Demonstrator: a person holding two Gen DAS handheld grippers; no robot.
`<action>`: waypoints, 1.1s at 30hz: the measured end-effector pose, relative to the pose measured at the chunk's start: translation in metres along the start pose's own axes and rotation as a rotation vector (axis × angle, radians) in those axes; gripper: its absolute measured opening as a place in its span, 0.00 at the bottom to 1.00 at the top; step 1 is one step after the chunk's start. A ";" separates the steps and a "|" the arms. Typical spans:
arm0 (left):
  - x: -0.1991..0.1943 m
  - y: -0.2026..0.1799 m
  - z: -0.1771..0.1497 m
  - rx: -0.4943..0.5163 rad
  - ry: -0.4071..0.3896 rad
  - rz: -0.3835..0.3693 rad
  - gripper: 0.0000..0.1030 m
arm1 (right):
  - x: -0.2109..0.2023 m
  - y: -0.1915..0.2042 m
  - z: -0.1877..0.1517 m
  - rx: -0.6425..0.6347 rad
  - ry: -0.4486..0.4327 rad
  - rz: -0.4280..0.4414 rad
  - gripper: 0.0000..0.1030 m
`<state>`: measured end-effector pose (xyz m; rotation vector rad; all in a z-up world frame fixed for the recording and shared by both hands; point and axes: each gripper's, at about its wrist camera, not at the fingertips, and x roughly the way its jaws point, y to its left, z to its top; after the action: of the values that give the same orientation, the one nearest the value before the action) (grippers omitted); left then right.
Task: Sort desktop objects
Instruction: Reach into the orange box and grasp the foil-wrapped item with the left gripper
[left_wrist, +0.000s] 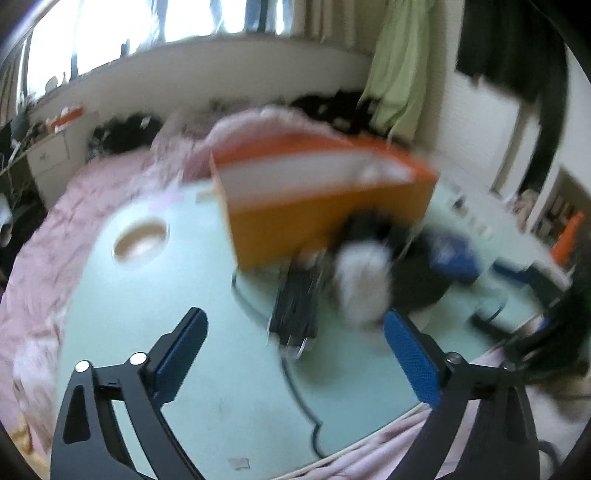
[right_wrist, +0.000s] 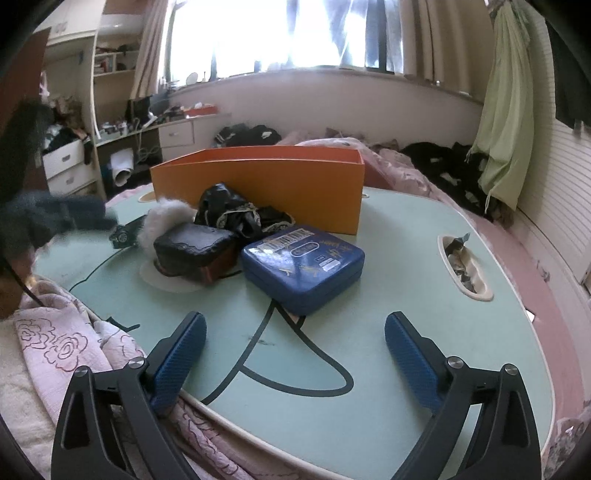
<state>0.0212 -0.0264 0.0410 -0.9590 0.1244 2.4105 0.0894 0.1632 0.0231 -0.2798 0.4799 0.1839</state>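
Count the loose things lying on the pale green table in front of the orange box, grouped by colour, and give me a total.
Blue: 1, flat blue tin case
Black: 2, black embossed pouch, crumpled black lace-trimmed cloth
White: 1, white fluffy pompom
Total: 4

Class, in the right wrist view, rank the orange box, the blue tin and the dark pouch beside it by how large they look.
1. orange box, clearly the largest
2. blue tin
3. dark pouch, smallest

The tin lies somewhat nearer the camera than the pouch, so their true order is less certain.
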 end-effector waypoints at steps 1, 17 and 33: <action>-0.008 -0.003 0.012 0.011 -0.019 -0.014 0.91 | 0.000 0.000 0.000 0.000 0.000 0.000 0.95; 0.193 -0.066 0.175 -0.050 0.455 -0.158 0.47 | 0.000 0.000 0.001 0.009 -0.002 -0.012 0.95; 0.118 -0.064 0.155 0.004 0.270 -0.237 0.28 | 0.002 0.005 0.002 0.034 -0.001 -0.056 0.96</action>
<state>-0.1120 0.1232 0.0855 -1.2219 0.1064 2.0576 0.0906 0.1687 0.0228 -0.2595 0.4729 0.1209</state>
